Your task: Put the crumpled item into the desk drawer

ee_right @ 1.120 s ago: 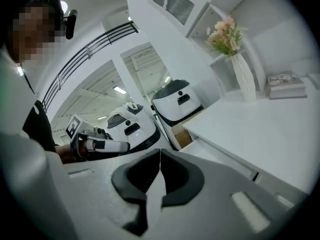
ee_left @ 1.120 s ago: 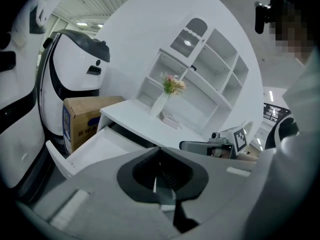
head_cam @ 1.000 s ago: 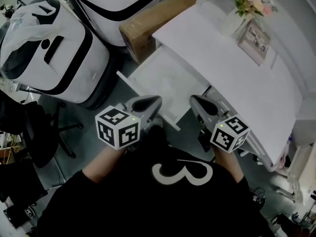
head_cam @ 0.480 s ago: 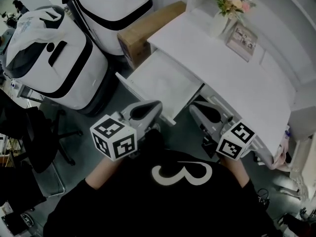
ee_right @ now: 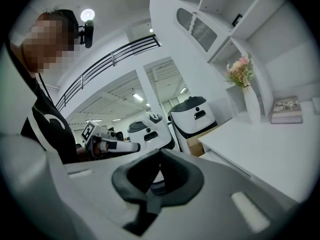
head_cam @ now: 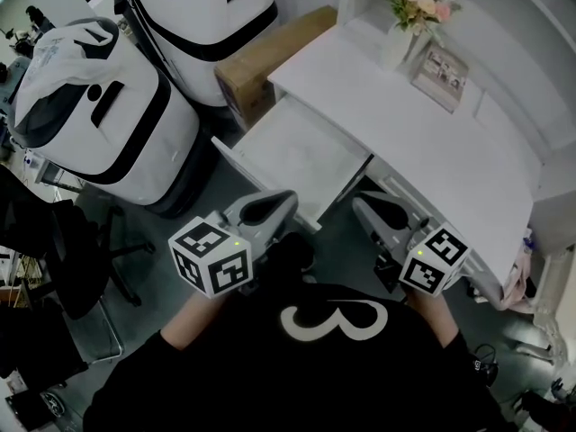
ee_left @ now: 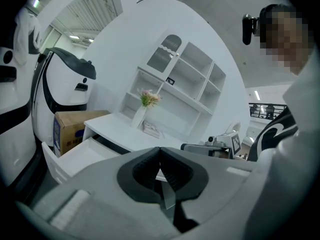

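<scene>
The white desk point(head_cam: 405, 142) has its drawer point(head_cam: 297, 151) pulled out, and the part of its white inside that shows is bare. I see no crumpled item in any view. My left gripper point(head_cam: 286, 198) hovers just in front of the drawer's front edge, shut and holding nothing. To its right, my right gripper point(head_cam: 360, 203) is held below the desk's front edge, also shut and holding nothing. In the left gripper view the jaw tips of the left gripper point(ee_left: 160, 149) meet, with the drawer point(ee_left: 75, 156) lying ahead to the left. The right gripper point(ee_right: 160, 151) in its own view is closed too.
A cardboard box point(head_cam: 261, 57) stands against the desk's left side. Two large white-and-black cases point(head_cam: 99, 115) point(head_cam: 198, 16) fill the floor to the left. A vase of flowers point(head_cam: 409, 16) and a small framed picture point(head_cam: 441, 66) sit at the back of the desk. A black chair point(head_cam: 63, 241) stands at the far left.
Both grippers have drawn back a little from the drawer toward the person's body and risen slightly, then held still. Both have stayed shut.
</scene>
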Demonstrator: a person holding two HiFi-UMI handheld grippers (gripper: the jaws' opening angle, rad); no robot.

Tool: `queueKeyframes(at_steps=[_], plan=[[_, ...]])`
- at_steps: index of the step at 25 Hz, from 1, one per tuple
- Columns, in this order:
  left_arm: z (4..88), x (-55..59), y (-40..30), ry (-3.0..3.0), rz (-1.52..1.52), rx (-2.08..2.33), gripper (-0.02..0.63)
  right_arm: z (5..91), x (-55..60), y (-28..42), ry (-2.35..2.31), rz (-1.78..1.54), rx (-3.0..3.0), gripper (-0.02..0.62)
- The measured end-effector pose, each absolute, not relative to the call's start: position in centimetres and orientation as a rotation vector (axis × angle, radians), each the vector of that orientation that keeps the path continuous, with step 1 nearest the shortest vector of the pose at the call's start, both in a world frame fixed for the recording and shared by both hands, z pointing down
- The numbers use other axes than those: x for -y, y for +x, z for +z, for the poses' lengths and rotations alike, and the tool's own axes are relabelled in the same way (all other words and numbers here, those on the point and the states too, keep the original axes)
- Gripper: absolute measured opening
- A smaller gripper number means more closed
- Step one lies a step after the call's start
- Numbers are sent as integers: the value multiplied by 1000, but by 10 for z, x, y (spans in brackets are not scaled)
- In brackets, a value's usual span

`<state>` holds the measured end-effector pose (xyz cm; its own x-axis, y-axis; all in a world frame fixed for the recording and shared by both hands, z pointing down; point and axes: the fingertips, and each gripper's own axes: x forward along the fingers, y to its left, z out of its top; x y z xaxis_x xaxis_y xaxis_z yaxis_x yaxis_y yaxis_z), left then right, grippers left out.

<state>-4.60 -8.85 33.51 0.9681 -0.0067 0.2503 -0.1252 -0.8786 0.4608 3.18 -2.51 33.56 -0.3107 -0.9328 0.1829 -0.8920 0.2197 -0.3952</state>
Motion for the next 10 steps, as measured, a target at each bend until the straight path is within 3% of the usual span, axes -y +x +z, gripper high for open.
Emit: queueKeyframes(at_steps=[10], plan=[[347,98,-42,2618,357,100,8,349,37,34,-1765,-693,-2374,3]])
